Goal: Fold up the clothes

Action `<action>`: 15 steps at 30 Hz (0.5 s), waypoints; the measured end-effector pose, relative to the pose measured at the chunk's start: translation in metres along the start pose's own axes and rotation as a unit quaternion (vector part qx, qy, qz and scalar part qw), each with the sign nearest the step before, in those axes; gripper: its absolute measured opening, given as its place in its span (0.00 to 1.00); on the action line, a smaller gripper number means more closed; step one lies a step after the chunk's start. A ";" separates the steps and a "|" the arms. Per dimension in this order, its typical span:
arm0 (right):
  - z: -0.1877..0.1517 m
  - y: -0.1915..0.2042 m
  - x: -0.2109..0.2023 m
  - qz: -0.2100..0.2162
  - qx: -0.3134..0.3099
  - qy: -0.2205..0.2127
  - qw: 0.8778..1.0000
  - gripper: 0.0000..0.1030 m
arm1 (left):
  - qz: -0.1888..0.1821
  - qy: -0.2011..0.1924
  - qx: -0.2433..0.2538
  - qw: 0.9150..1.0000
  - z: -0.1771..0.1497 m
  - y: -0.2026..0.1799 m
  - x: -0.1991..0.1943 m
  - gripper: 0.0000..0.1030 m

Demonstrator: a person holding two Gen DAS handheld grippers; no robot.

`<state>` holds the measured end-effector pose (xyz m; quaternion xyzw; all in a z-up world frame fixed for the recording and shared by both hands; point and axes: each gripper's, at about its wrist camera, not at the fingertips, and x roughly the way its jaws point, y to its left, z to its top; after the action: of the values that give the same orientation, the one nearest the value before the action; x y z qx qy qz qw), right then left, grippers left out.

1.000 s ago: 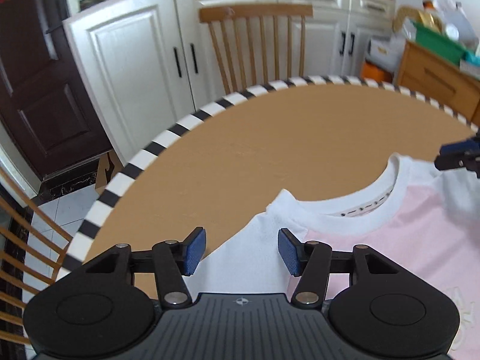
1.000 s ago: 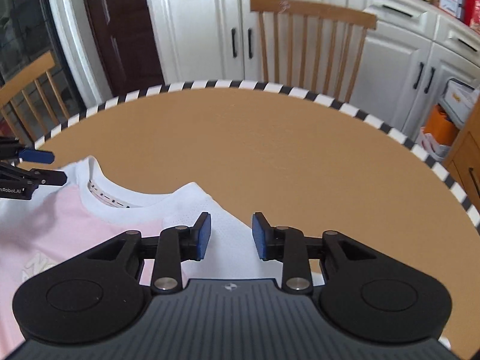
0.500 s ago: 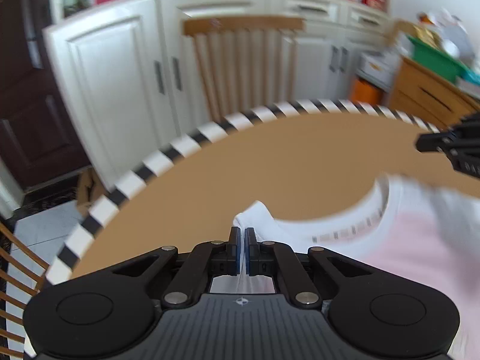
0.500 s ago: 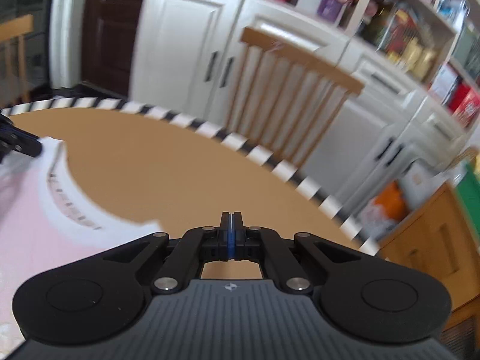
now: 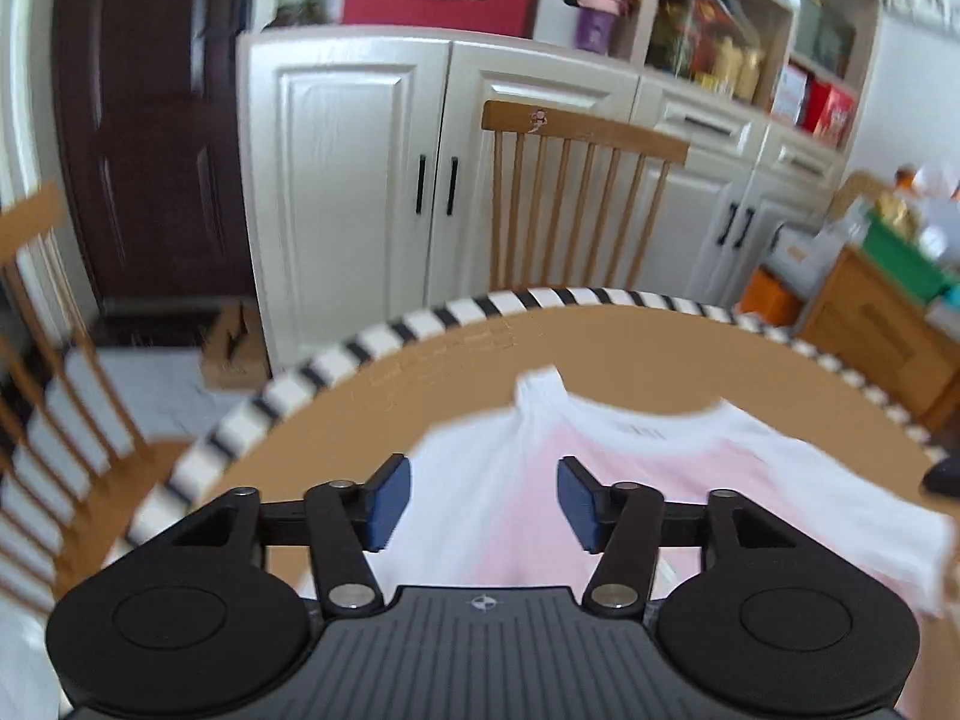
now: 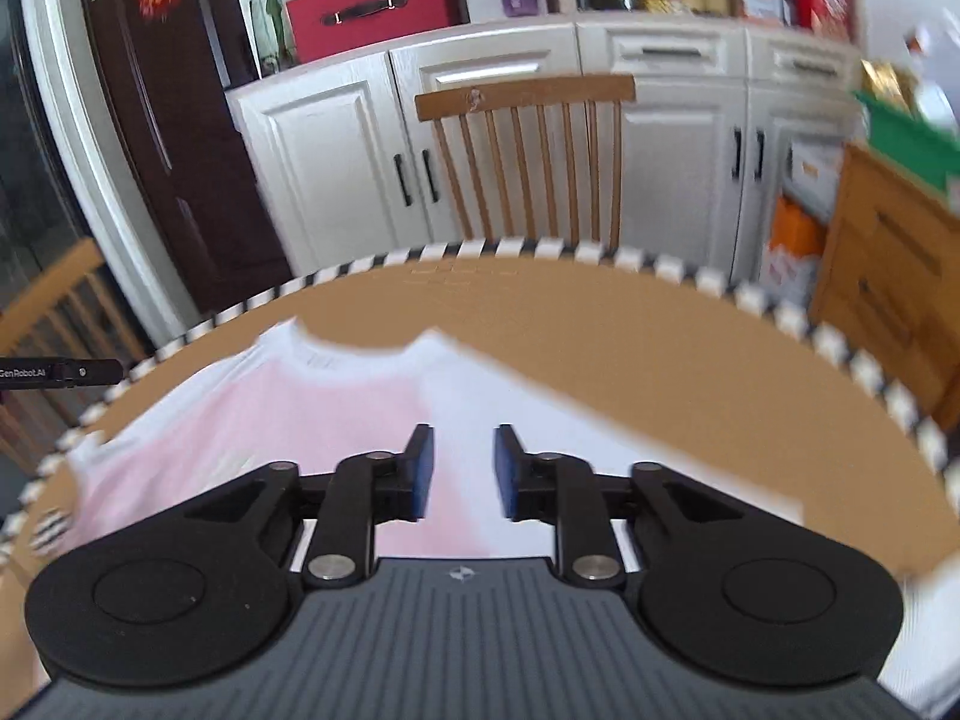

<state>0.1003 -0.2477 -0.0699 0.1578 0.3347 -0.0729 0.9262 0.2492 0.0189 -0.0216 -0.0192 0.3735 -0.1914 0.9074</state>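
Left gripper (image 5: 483,501): jaws opening, nothing pinched.
Right gripper (image 6: 461,471): jaws opening, nothing pinched.
Shirt (image 5: 630,468): on table (image 5: 600,348), frame centre.
Chair (image 5: 570,204): behind table.

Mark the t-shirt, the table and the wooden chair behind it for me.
t-shirt (image 5: 528,480): left wrist view, pink front panel.
table (image 6: 630,336): right wrist view, bare brown top.
wooden chair (image 6: 528,97): right wrist view, top rail of the backrest.

Beyond the T-shirt (image 5: 600,480), the upper half of the surface (image 6: 630,336) lies bare and open to its striped rim. A wooden chair (image 6: 528,162) stands just behind that rim at upper centre, white cabinets (image 5: 348,180) farther back, another chair (image 5: 42,396) at left.
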 end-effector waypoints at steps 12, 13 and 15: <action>-0.170 0.056 -0.118 0.067 0.034 0.129 0.989 0.59 | 0.000 0.103 -0.119 0.988 -0.202 0.014 -0.211 0.85; -0.173 0.069 -0.114 0.072 0.009 0.134 0.988 0.59 | -0.002 0.099 -0.105 0.990 -0.209 0.004 -0.204 0.85; -0.177 0.091 -0.108 0.076 -0.036 0.138 0.987 0.59 | -0.004 0.100 -0.062 0.993 -0.216 -0.017 -0.181 0.82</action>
<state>-0.0664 -0.0986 -0.1066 0.1583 0.4489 0.0322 0.8789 -0.0220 0.0917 -0.0530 -0.0579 0.4737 -0.1722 0.8618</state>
